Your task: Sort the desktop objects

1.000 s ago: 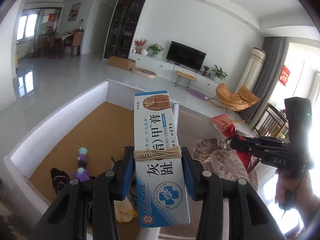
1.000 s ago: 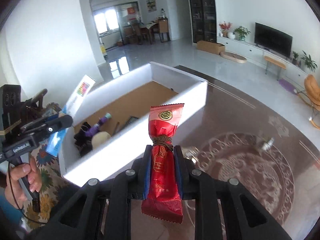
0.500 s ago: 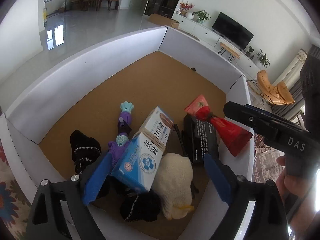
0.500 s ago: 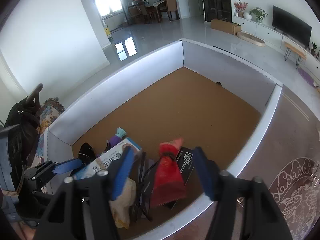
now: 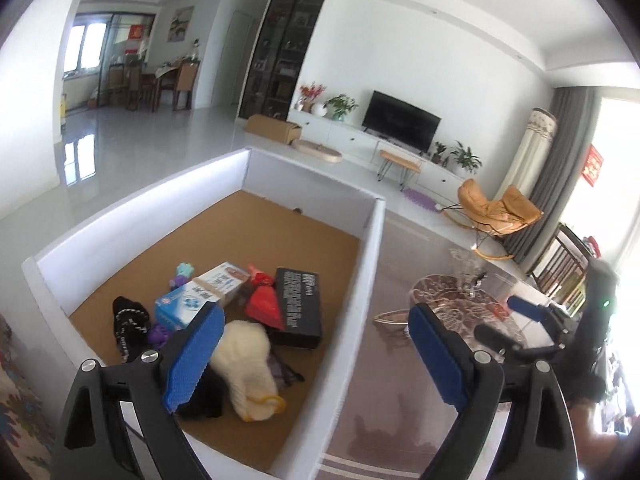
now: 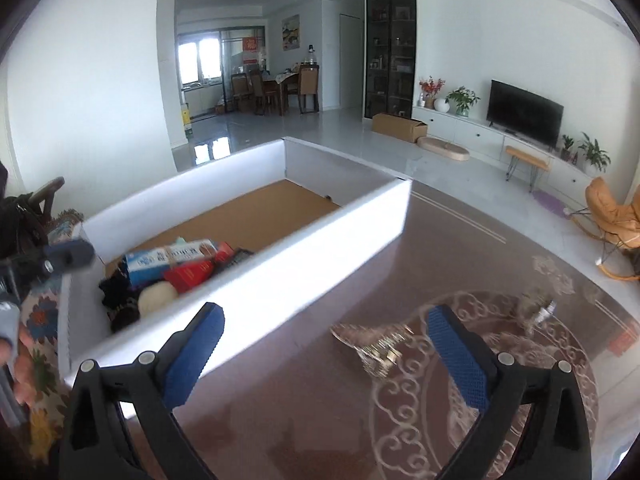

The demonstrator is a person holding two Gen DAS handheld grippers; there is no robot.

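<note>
while both grippers gape empty, right gripper (image 6: 326,356) jaws opening: cream box (image 5: 208,294) print too blurred to read

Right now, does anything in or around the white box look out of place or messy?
Yes. The items in the white box are heaped in its near corner: the blue-and-white carton lies tilted across the others, with the red packet against it. On the glass table, a clear wrapper lies loose.

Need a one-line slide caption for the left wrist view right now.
Open, empty left gripper above white box holding the blue-and-white carton, red packet and black box.
</note>
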